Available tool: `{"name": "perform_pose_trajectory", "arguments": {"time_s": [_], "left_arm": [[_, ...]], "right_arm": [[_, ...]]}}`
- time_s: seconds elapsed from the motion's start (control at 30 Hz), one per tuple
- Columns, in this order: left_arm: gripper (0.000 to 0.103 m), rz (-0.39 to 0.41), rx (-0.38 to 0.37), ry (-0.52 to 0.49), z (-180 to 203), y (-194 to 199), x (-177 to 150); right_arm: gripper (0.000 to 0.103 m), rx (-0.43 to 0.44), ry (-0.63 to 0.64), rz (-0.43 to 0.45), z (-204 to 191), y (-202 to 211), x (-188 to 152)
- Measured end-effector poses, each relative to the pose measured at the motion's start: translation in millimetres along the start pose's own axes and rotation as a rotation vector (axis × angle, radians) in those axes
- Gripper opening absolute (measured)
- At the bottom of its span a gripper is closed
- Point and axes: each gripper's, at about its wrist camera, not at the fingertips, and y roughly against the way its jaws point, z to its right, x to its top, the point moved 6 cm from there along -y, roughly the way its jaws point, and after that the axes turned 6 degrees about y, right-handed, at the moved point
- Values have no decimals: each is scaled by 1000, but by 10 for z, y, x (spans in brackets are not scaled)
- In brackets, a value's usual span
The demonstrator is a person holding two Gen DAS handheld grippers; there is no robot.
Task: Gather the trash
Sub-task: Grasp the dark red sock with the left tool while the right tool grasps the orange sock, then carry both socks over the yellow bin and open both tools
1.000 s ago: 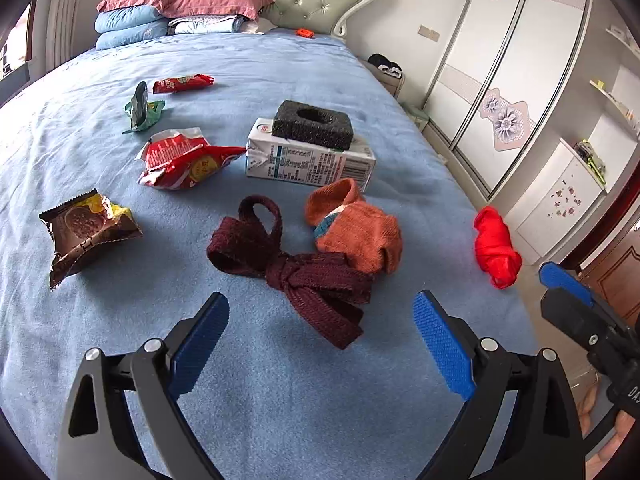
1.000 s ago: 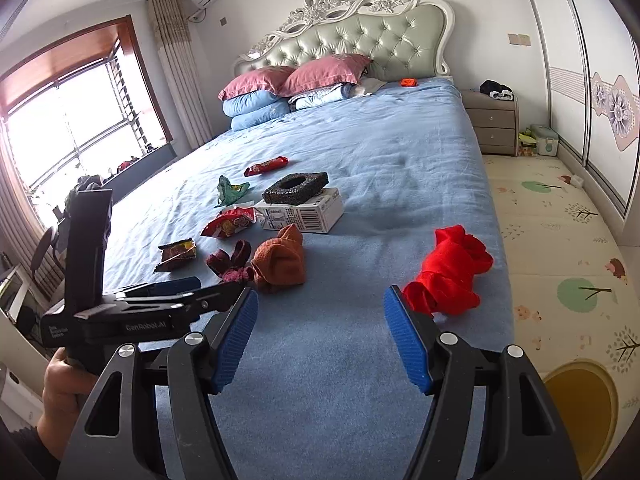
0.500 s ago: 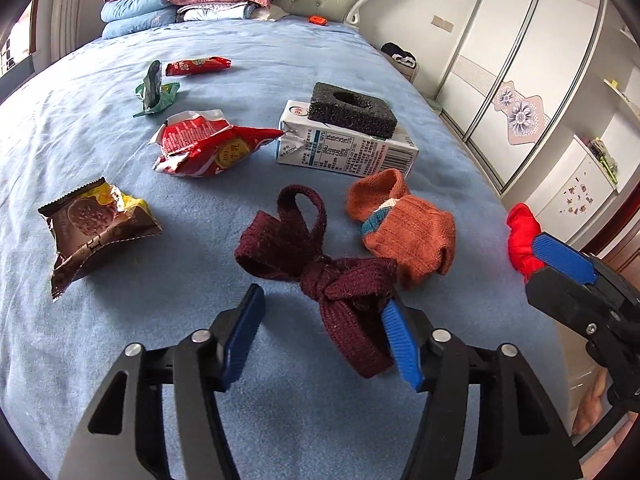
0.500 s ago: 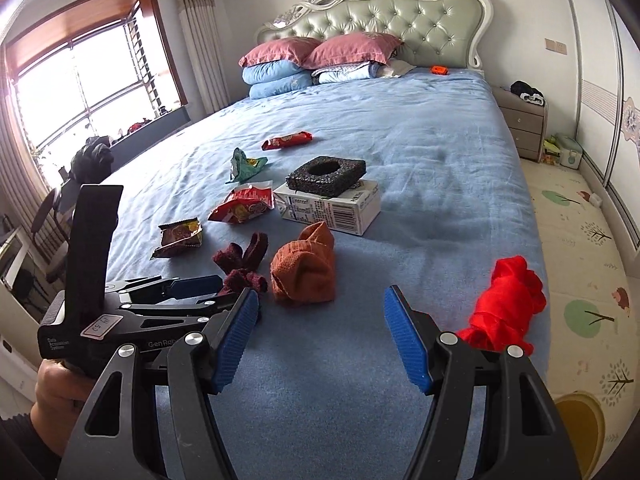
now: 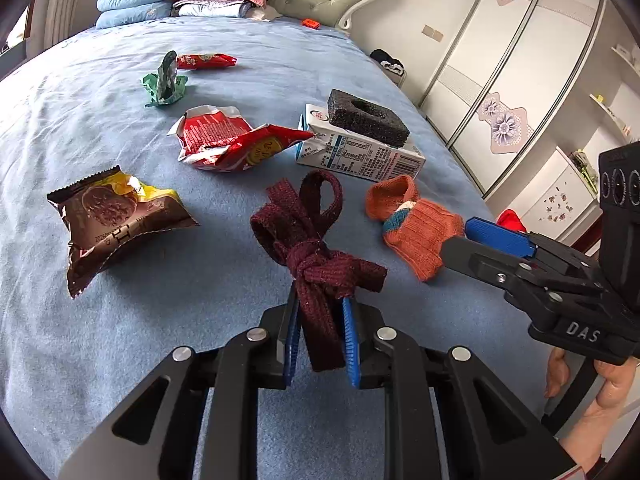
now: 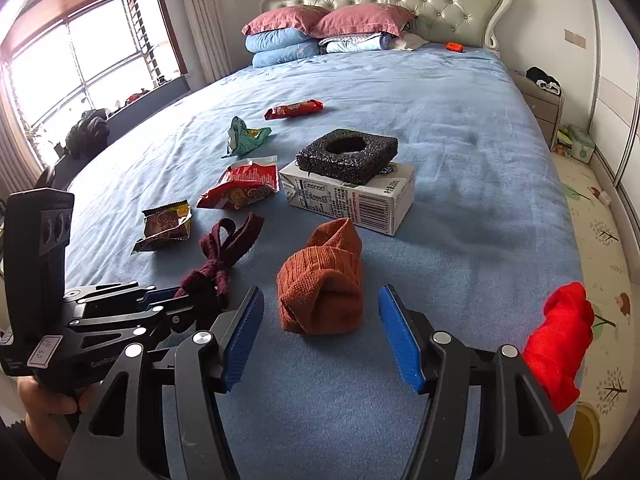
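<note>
My left gripper (image 5: 322, 340) is closing, and its blue pads press both sides of the tail of a maroon knotted cloth (image 5: 316, 256) lying on the blue bed (image 5: 120, 320). Just to the right lies a rolled orange sock (image 6: 322, 292). My right gripper (image 6: 322, 336) stands open around the sock's near end, its jaws closing slowly, the pads clear of it. Trash lies beyond: a brown cookie wrapper (image 5: 116, 216), a red snack bag (image 5: 232, 144), a green wrapper (image 5: 164, 84), a small red wrapper (image 5: 204, 61) and a milk carton (image 5: 360, 156).
A black foam block (image 5: 366, 118) with a hole rests on the carton. A red sock (image 6: 560, 340) hangs at the bed's right edge, above a patterned floor mat (image 6: 600, 240). Pillows (image 6: 320, 28) and a headboard are at the far end, a wardrobe (image 5: 520, 60) to the right.
The left jaws came from wide open to closed on the maroon cloth's tail as the gripper moved forward. The right gripper swung left, from near the red sock to the orange one.
</note>
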Motion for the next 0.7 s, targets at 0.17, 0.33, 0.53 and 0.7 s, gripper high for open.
{"name": "perform_pose_trajectory", "arguments": {"time_s": [0.17,0.33,0.53,0.7], "left_arm": [[19,-1,-24,3,-36,11,-3],[19,5,-43,16,-67,36,-13],[19,21,-60,7,43,176,-51],[19,42,-77,-13,266,344,-73]], "right_arm": [[48,-3,-5,-36,24,-172,13],[27,8,6,-40,20,-217,-37],[25,28,-7,25,-15,-2,-49],[25,61,-18,97,-63,340,-121]]}}
